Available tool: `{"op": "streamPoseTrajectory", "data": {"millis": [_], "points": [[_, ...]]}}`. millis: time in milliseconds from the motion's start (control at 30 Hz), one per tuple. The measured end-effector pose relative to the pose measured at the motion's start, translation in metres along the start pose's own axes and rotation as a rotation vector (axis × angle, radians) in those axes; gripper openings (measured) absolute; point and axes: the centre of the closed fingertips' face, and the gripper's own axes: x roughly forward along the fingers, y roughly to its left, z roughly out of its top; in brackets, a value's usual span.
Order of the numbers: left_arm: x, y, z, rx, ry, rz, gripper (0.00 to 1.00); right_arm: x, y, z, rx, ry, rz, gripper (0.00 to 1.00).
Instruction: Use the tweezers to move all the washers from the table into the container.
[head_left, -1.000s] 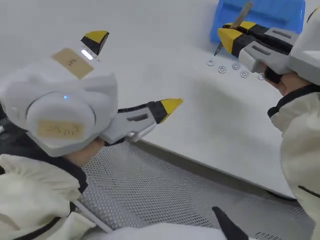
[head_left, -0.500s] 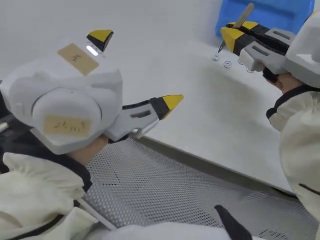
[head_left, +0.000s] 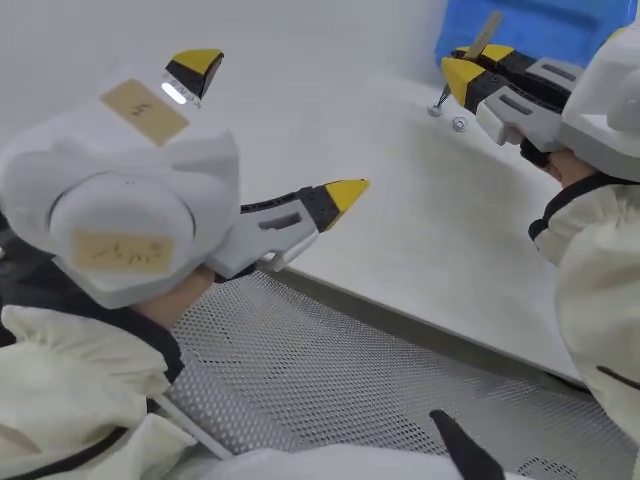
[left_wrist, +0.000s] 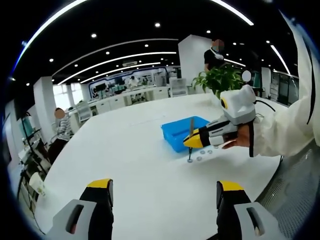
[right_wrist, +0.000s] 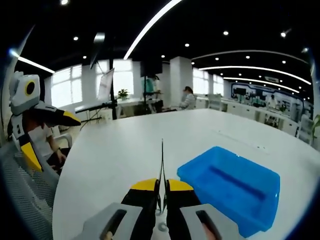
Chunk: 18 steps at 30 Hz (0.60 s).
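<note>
My right gripper (head_left: 462, 62) is shut on metal tweezers (head_left: 484, 35), whose tips point down at the white table (head_left: 400, 220). Two small washers (head_left: 459, 125) lie by the tips; the nearest washer (head_left: 436, 110) is right under them, and whether it is touched is unclear. The blue container (head_left: 540, 22) stands just behind. In the left gripper view the tweezers (left_wrist: 191, 137) hang over three washers (left_wrist: 199, 158) in front of the container (left_wrist: 180, 131). My left gripper (head_left: 270, 130) hovers open and empty at the table's near edge, its jaws (left_wrist: 165, 187) wide apart. The right gripper (right_wrist: 161, 186) grips the tweezers (right_wrist: 161, 165) beside the container (right_wrist: 235, 187).
A perforated metal mesh surface (head_left: 330, 380) lies below the table's front edge. Wide bare tabletop (left_wrist: 125, 160) spreads between the two grippers. People stand and sit far off in the room, and a potted plant (left_wrist: 220, 80) rises behind the table.
The head camera has shifted, pushing the washers up in the picture. The tweezers' tips have closed in on the leftmost washer. My left gripper has stayed open in much the same place.
</note>
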Motion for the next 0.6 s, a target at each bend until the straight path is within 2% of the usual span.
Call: {"op": "streamPoseTrajectory", "data": {"millis": [100, 600], "points": [[0.0001, -0.0016, 0.0003, 0.007, -0.001, -0.006, 0.86, -0.0002, 0.0001, 0.0007, 0.032, -0.008, 0.002, 0.02], [0.0007, 0.0001, -0.0034, 0.012, 0.015, 0.000, 0.85, -0.0059, 0.0032, 0.0015, 0.037, -0.010, -0.014, 0.03]]}}
